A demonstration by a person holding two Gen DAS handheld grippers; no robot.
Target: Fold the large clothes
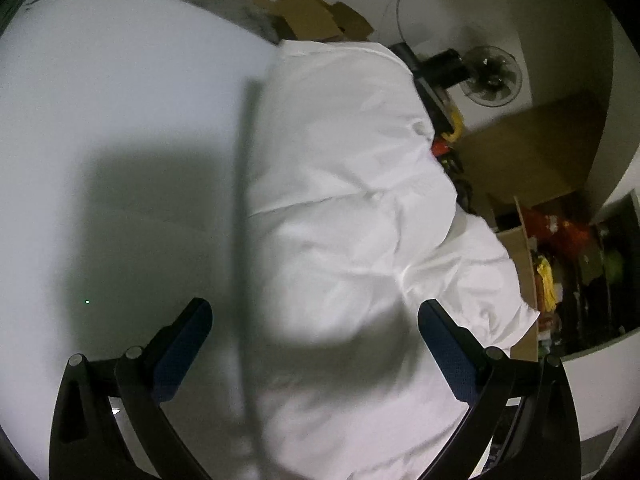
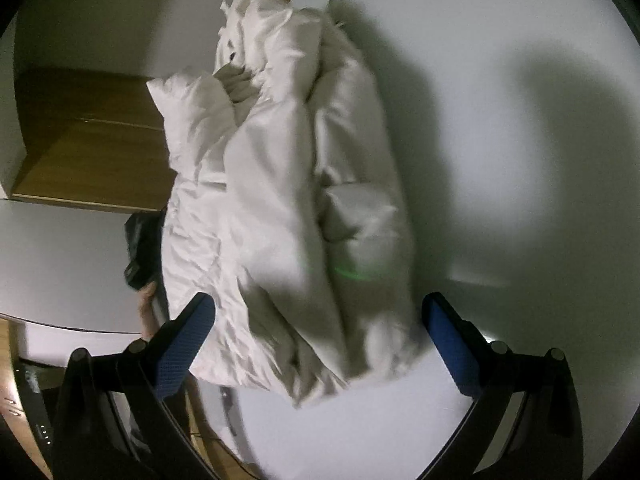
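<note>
1 bulky white garment (image 2: 288, 208) lies bunched on the white table (image 2: 520, 160), its long axis running away from the right gripper (image 2: 316, 340) toward the far table edge. Both the right and left gripper (image 1: 316, 344) hang above it, spread wide, holding nothing. Cardboard boxes (image 1: 536, 152) and a fan (image 1: 490, 76) crowd the floor beyond the table.

Both wrist feeds are dim with heavy vignetting; I see black corners and strong fisheye bending at the edges. Light falls from above. Broad soft shadows lie on the white table (image 1: 100, 140), and one narrow dark band runs beside the white garment (image 1: 340, 180). The garment is overexposed and motion-blurred in both views. Background clutter is soft and murky.
</note>
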